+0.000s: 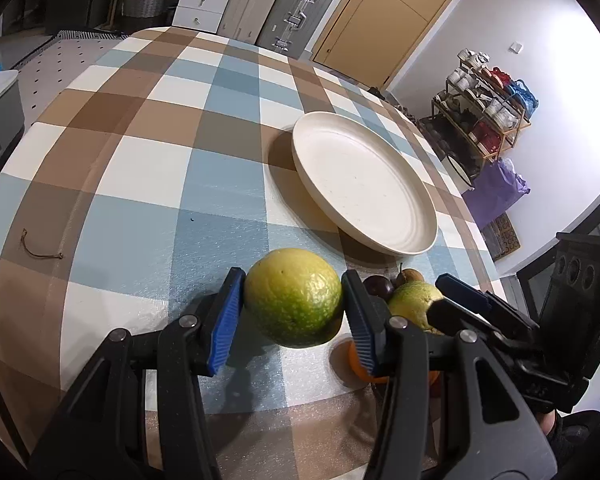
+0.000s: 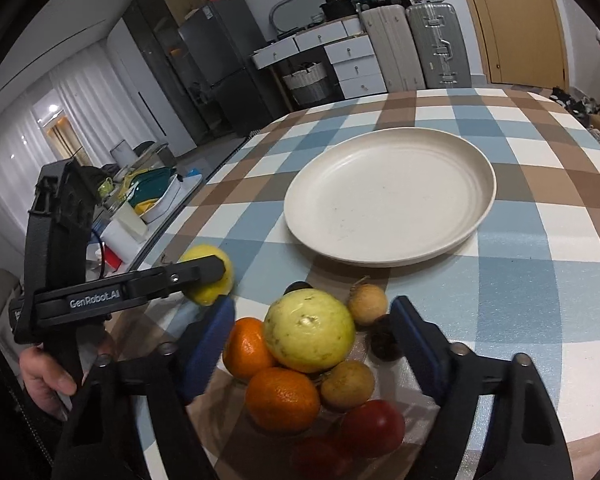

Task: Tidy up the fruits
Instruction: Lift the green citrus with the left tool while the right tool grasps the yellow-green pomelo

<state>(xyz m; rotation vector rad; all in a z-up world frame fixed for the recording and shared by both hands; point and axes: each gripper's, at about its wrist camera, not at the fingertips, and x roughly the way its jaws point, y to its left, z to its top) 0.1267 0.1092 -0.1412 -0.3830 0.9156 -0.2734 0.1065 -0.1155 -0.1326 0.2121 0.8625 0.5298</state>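
While left tool (image 1: 293,312) clamps green-yellow citrus (image 1: 293,298) at widest girth, lifted just above desk (image 1: 140,184), rind looks firm, waxy, fairly heavy; I'd keep pads on equator, moderate squeeze. Plate (image 2: 488,184) sits bare beyond. My right tool (image 2: 312,332) hangs spread apart over fruit pile (image 2: 300,364), gripping nothing.

The left tongs (image 1: 293,308) hide most of an orange (image 1: 358,364), and a dark fruit (image 2: 296,288) peeks behind the guava (image 2: 310,330).
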